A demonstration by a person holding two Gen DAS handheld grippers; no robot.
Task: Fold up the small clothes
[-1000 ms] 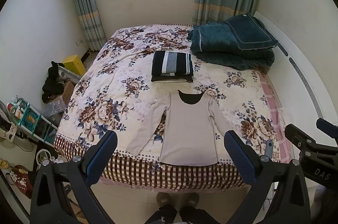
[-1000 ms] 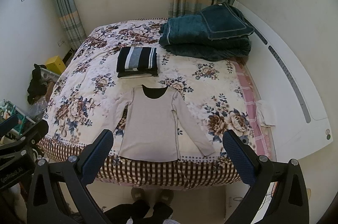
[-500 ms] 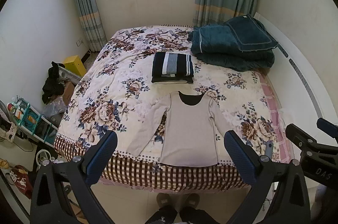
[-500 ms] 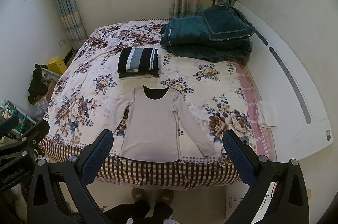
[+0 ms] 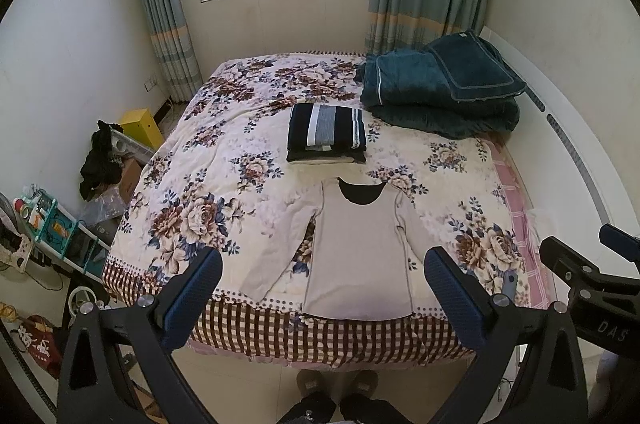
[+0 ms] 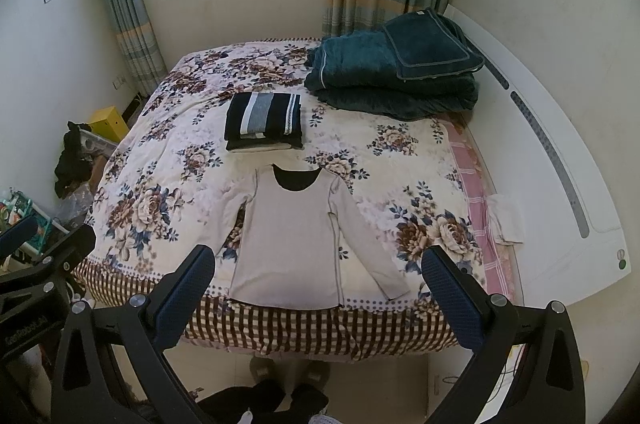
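My left gripper (image 5: 322, 298) and right gripper (image 6: 318, 294) both hang spread wide and empty, above the bed's foot. The beige long-sleeved top (image 5: 358, 252) lies flat on the bed (image 5: 192, 160) straight ahead between my fingers; beyond it sits a folded striped stack (image 5: 327, 132).

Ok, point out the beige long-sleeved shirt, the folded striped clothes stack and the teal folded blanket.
Beige long-sleeved shirt (image 5: 360, 248): left wrist view, chest panel.
Folded striped clothes stack (image 5: 326, 126): left wrist view, top grey stripe.
Teal folded blanket (image 6: 360, 64): right wrist view, upper folded layer.
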